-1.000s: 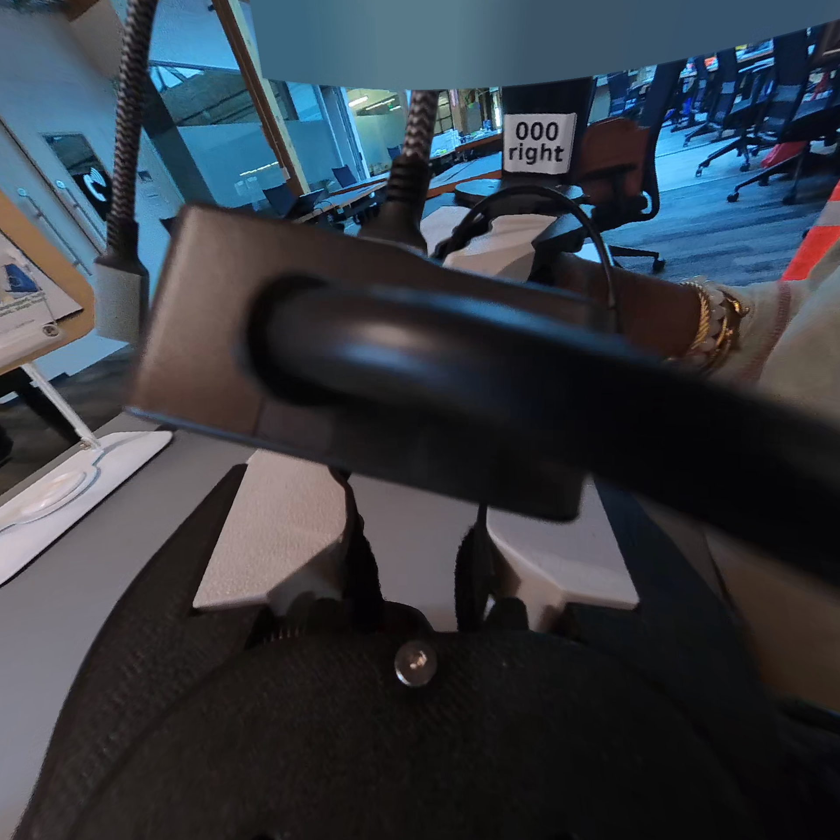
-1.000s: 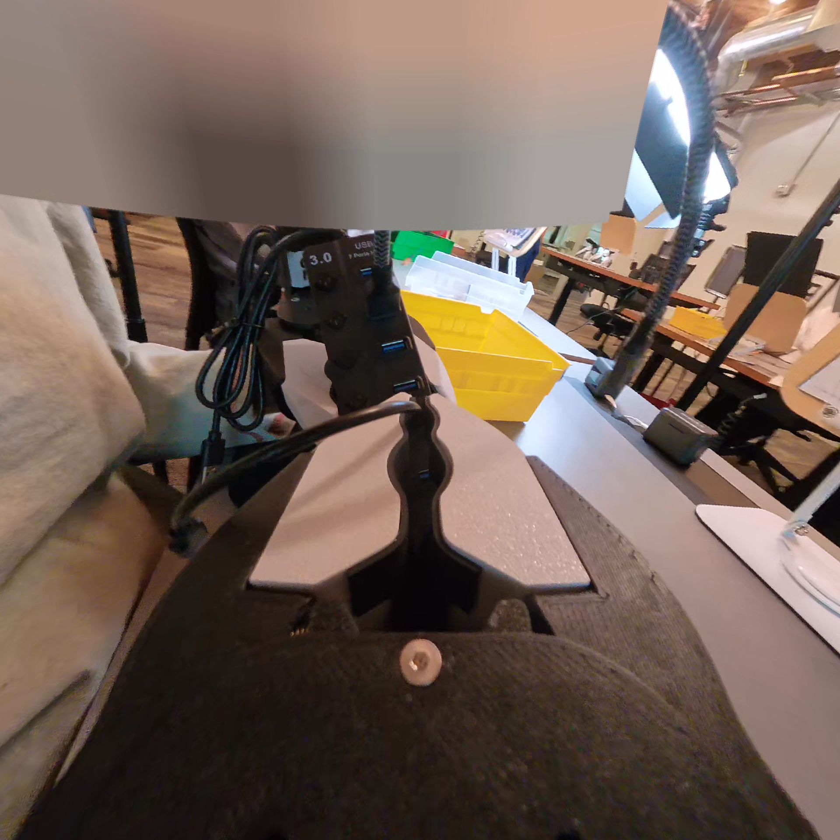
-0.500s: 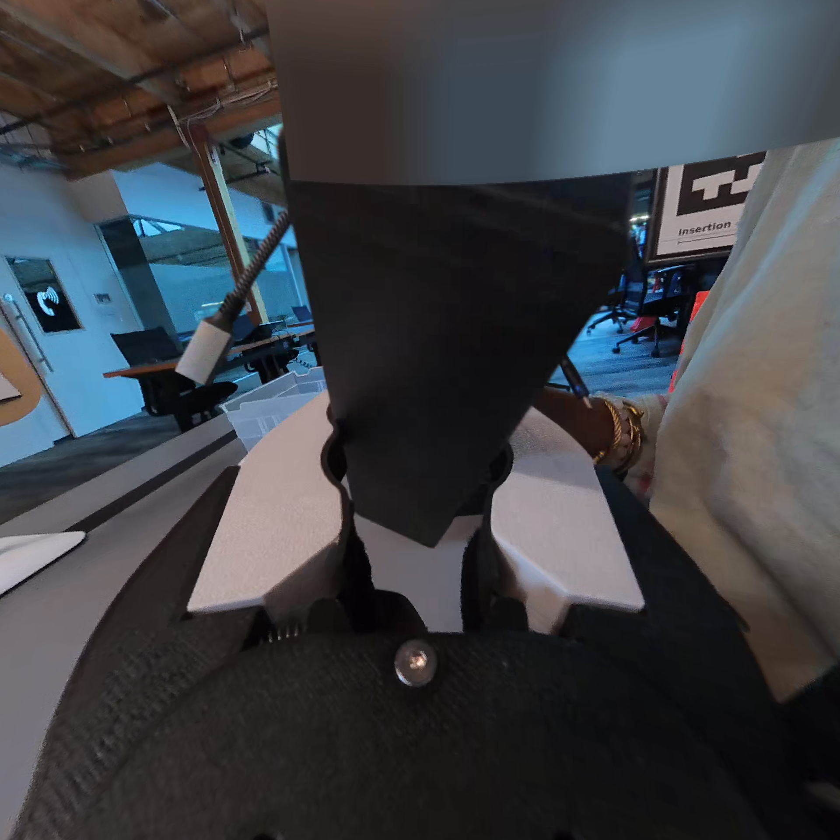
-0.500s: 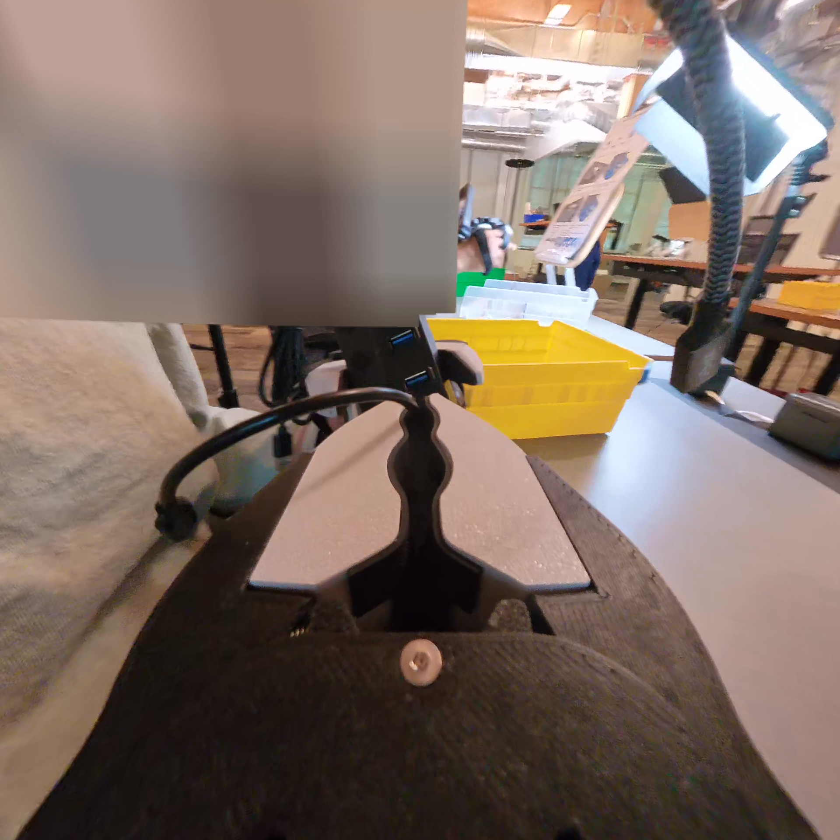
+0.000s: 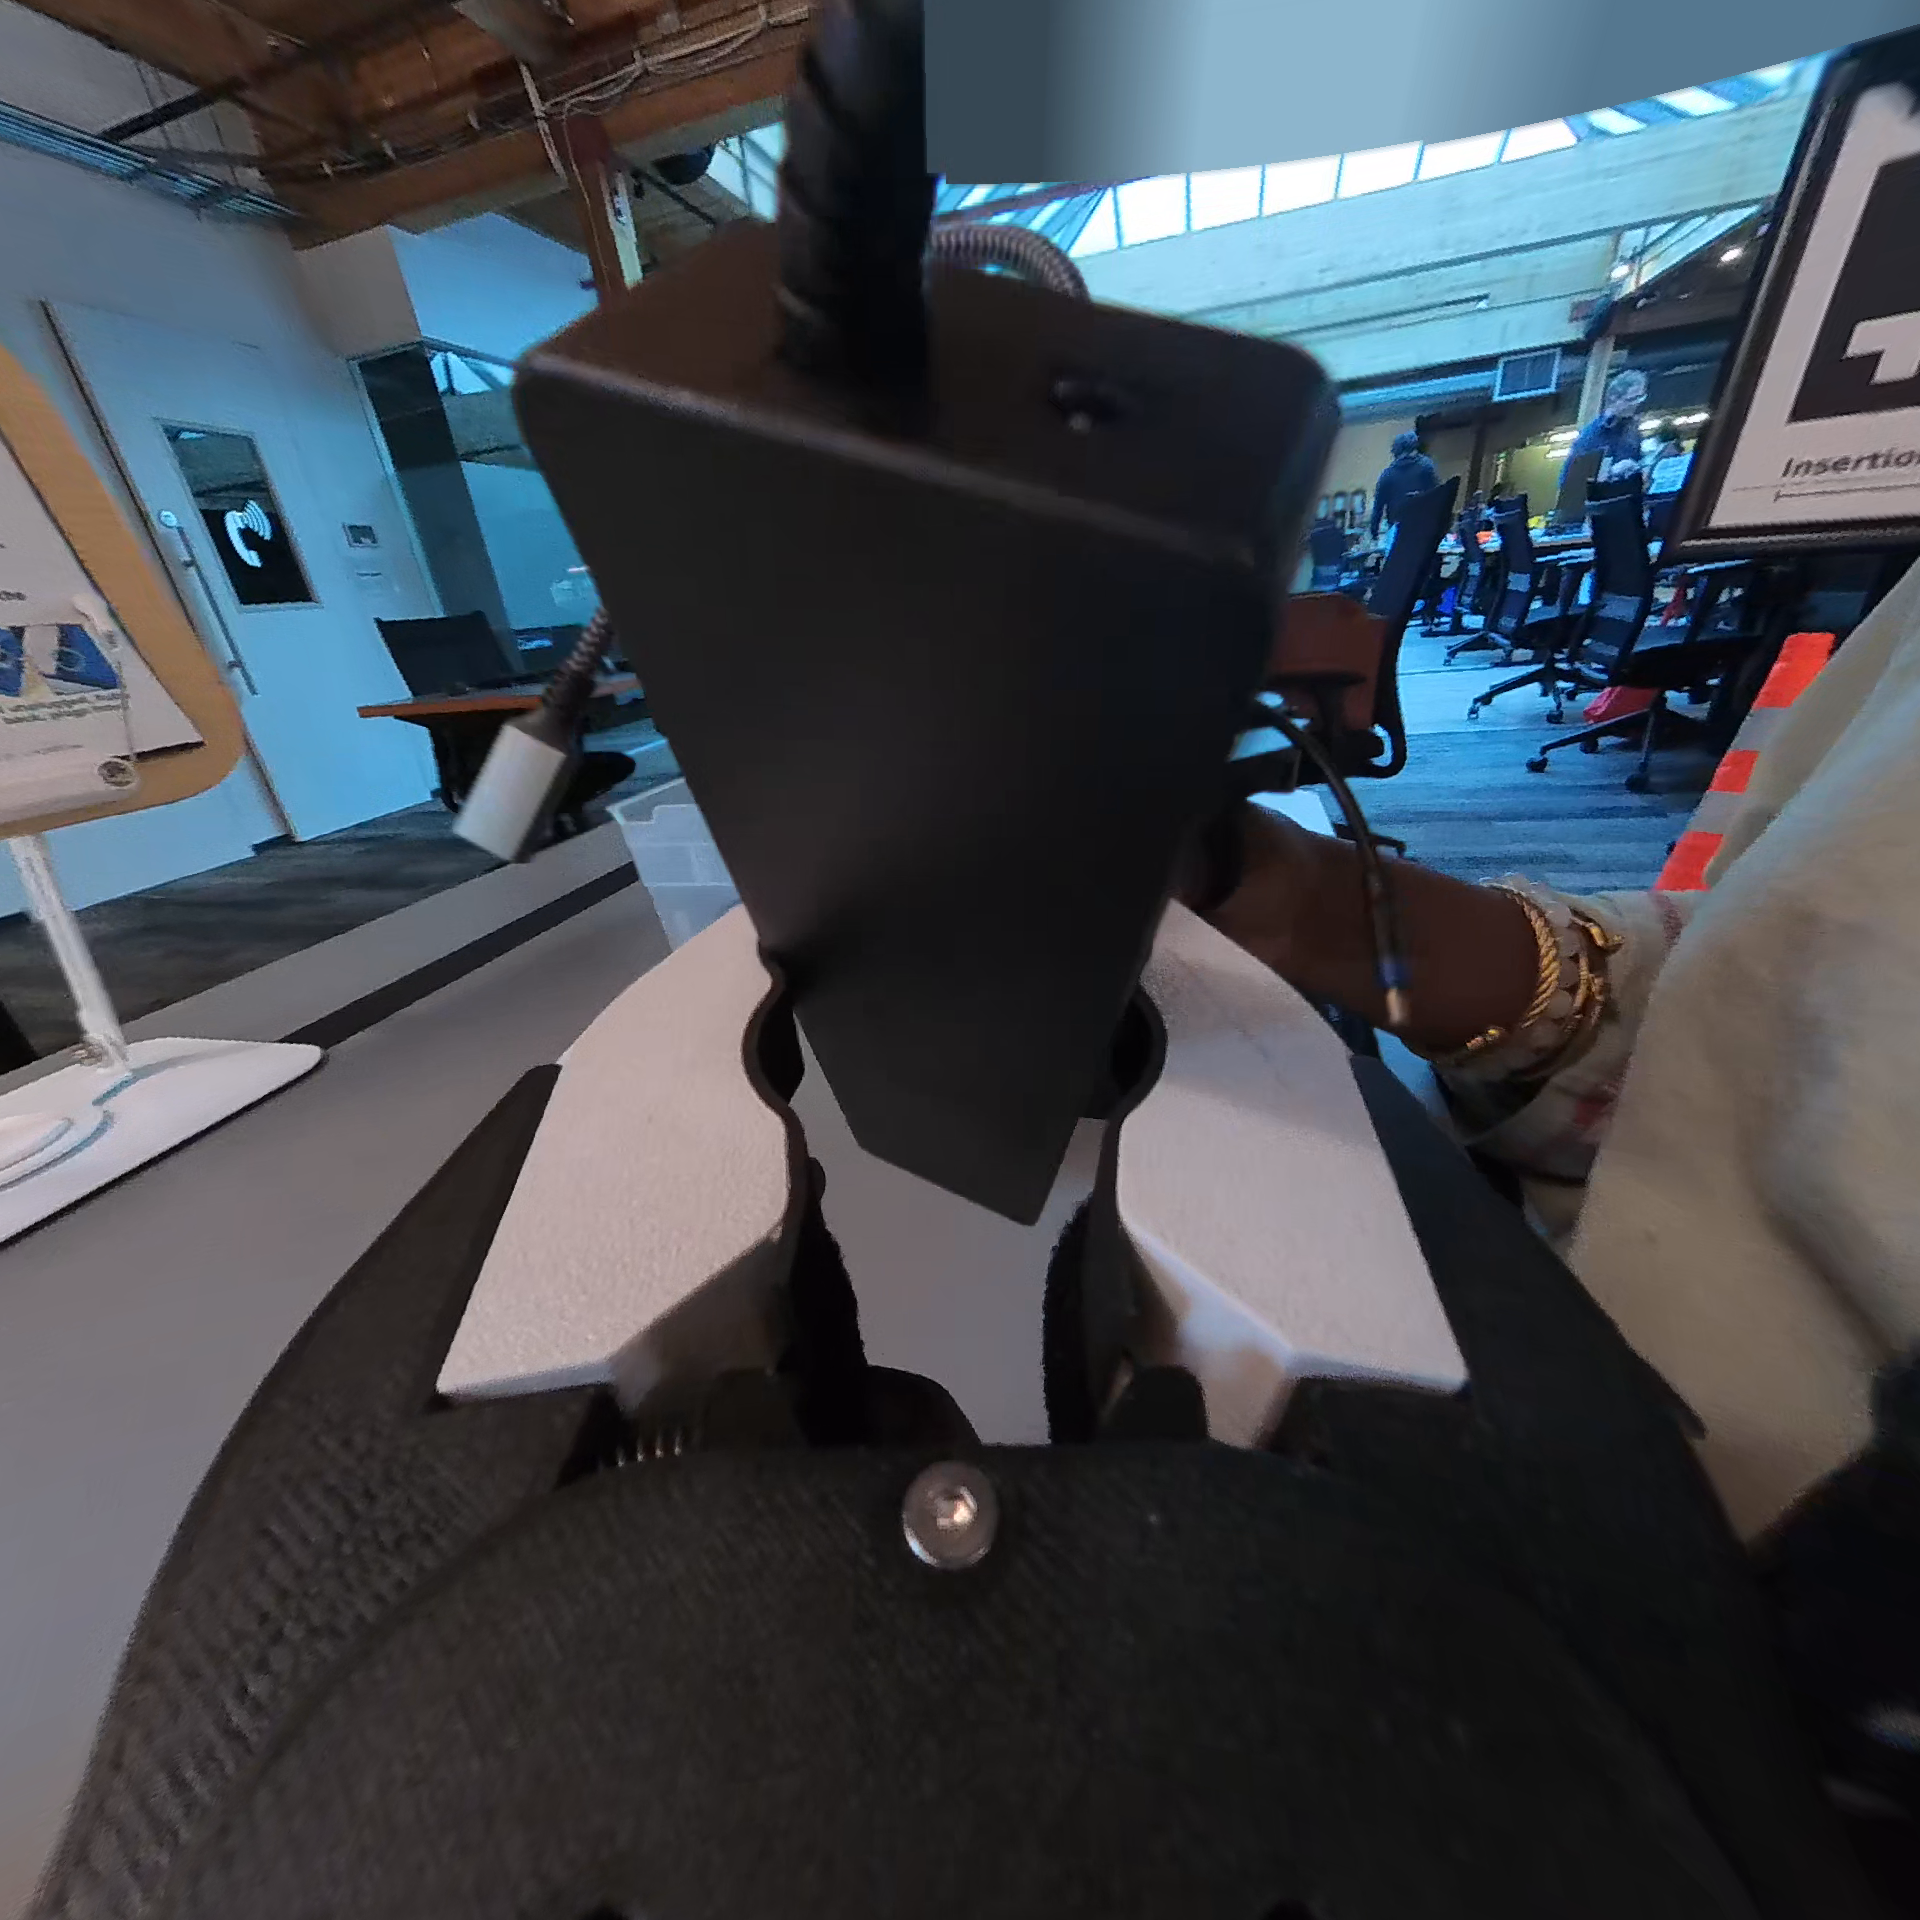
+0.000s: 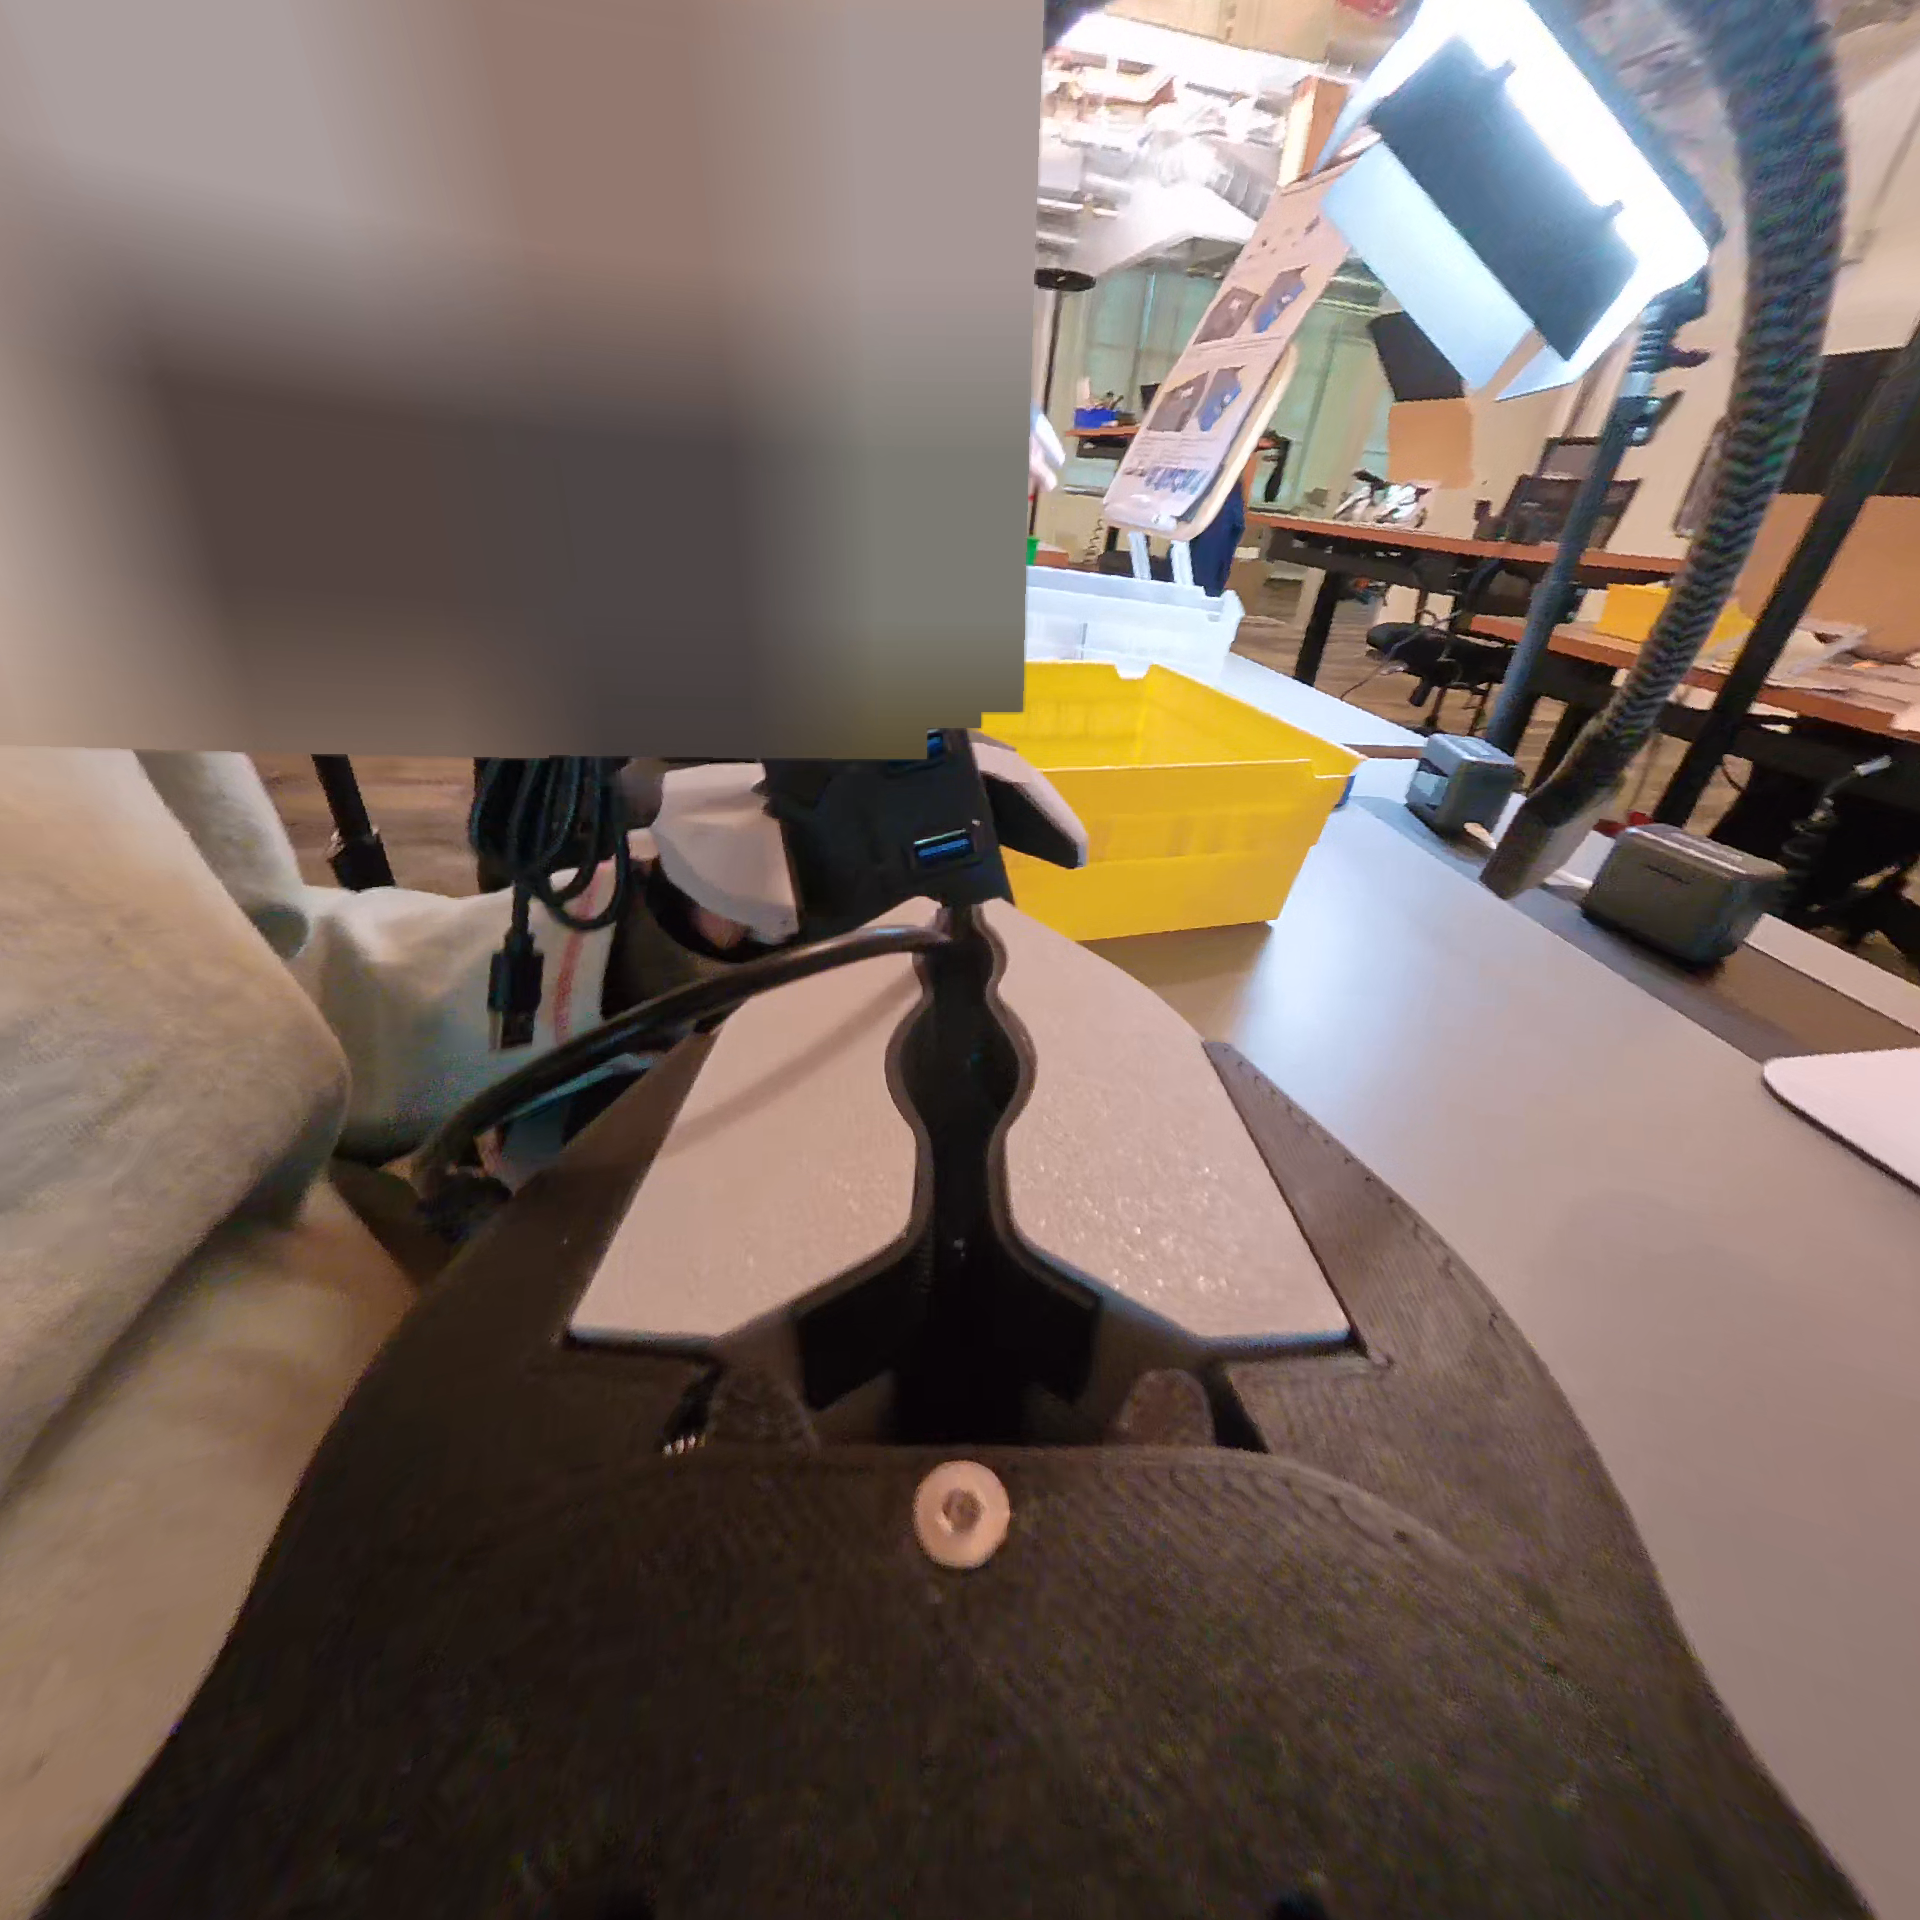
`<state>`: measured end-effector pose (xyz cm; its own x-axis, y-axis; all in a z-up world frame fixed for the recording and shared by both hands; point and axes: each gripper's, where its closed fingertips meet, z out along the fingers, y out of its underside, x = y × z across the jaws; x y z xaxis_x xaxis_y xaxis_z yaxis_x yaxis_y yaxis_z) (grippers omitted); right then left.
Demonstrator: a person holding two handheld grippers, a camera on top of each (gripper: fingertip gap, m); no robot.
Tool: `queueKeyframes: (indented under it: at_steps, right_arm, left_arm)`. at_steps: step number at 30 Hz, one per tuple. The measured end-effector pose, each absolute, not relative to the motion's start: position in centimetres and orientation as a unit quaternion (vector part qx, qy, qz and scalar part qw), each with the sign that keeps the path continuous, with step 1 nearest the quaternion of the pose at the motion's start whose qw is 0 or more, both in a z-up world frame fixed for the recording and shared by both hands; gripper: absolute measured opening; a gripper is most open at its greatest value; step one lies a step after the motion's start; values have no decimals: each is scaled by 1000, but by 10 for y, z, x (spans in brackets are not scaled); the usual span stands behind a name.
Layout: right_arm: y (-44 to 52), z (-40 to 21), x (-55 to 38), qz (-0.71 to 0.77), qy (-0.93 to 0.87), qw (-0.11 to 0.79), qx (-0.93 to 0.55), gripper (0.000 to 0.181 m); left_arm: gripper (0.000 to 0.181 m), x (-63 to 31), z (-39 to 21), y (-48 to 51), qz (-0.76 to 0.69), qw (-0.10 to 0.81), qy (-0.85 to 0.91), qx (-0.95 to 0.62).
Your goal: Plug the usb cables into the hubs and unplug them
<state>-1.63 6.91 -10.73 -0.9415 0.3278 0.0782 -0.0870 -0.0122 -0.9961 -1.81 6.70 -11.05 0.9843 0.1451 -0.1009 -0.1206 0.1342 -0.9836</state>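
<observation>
Since a second ago, the hub point(image 5: 935, 727) has swung from lying crosswise to standing upright in my left claw point(image 5: 951, 1049), clamped at its lower end; my right claw point(image 6: 961, 997) is pinched shut on a thin black cable point(image 6: 665, 1013), its plug at the hub's lowest port, at 12 o'clock. Judged light and rigid with slick faces, the hub is best held across its flat sides; the limp cable only at its stiff plug.

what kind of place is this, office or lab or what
Most likely an open-plan office used as a test workspace: rows of black office chairs at long desks, a yellow parts bin on the grey table, and a studio light panel overhead.
</observation>
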Motion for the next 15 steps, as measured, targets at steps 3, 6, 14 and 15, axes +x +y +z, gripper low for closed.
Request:
queueKeyframes:
  at_steps: [3, 6, 14, 15]
  right_arm:
    - [72, -107, -14, 695, -701, 146, -68, 2]
    - [74, -106, -23, 697, -694, 155, -95, 2]
    - [80, -107, -22, 684, -705, 169, -80, 2]
    - [79, -107, -23, 688, -702, 163, -86, 2]
  left_arm:
    - [59, -15, -113, 68, 68, 751, -5, -656]
    - [59, -21, -113, 71, 90, 748, -21, -657]
    - [58, -22, -117, 75, 84, 741, -26, -665]
    - [58, -23, -118, 75, 86, 741, -28, -666]
